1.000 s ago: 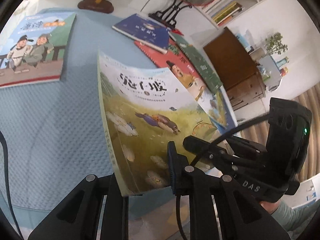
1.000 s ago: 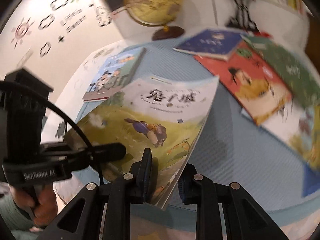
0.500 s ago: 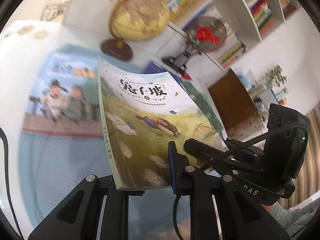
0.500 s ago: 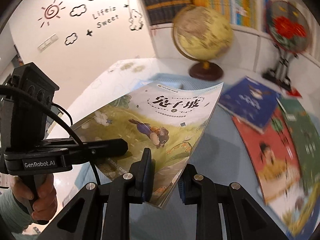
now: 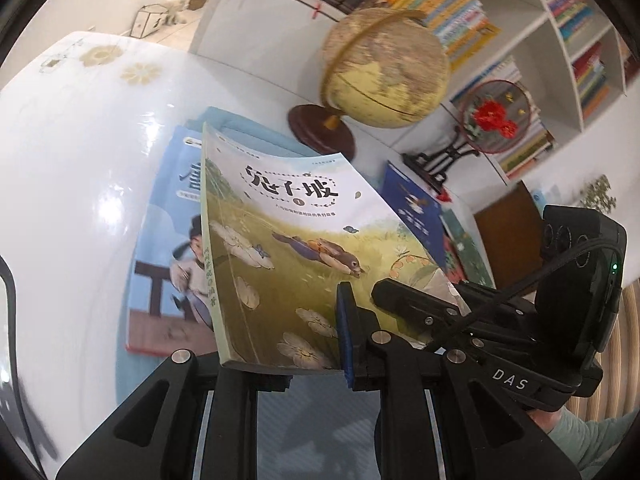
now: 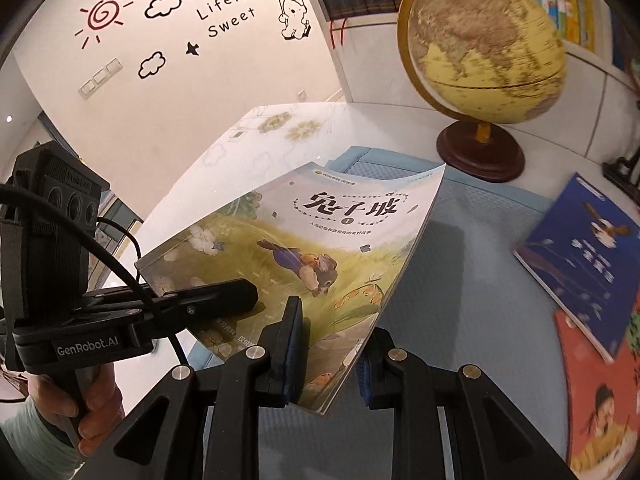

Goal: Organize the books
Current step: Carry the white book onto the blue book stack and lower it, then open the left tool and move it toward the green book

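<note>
Carried leftward since a second ago, the glossy, bowed rabbit book [image 5: 288, 248] now hangs over the blue mat [image 6: 472, 280], both the left gripper [image 5: 280, 364] and right gripper [image 6: 328, 360] angled down, clamping its lower corners.

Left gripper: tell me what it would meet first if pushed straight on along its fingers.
Carrying the green rabbit-cover book, the left gripper would probably meet the light-blue illustrated book lying flat on the table beneath; depth is unclear.

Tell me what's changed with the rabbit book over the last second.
Both claws have carried the rabbit book across the table, away from the red and green books, until it hangs over the light-blue book near the globe. Nothing was grasped or released: the left claw and right claw stay clamped on it.
</note>
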A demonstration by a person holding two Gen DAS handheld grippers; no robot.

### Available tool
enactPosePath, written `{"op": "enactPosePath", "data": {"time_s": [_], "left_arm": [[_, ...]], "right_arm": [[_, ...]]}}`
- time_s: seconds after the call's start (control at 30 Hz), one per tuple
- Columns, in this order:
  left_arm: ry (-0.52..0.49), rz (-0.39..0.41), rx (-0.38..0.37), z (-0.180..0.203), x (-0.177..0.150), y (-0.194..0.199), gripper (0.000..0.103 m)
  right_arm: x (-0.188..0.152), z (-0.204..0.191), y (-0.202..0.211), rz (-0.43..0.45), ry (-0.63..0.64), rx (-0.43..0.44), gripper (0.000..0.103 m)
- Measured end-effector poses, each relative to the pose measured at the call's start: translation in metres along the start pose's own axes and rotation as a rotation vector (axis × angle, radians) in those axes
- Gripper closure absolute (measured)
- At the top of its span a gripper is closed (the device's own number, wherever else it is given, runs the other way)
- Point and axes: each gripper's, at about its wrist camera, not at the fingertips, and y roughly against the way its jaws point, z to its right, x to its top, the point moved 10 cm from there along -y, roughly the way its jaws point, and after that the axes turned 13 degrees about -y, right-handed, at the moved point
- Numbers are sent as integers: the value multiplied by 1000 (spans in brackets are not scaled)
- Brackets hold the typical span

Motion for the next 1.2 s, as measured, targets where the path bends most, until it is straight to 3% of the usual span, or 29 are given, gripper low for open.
{"op": "enactPosePath", "data": {"time_s": [0.27,0.47,0.6,1.0,1.1,1.17,1.2], "left_arm": [[34,-25,8,-20,-2,-14,83],[77,-65,22,-35,-19,-18,74],[135,-87,20,-48,-33,-17,74],[201,-97,90,-73,-60,1,74],[183,-110,148,-78,-66,7,74],[174,-111,179,-82,-71,13,74],[173,-113,195,-84,-72,14,74]], "right_arm": [[14,6,-30,-38,-40,21,80],[6,6,-41,-74,-52,22,80],[-1,7,-49,-101,-60,10,80],[-17,5,-71,-171,-71,3,79],[-20,0,-73,-181,-59,6,79],[-24,-1,-76,-196,-48,-10,76],[-28,1,-78,-217,-53,-25,68]]}}
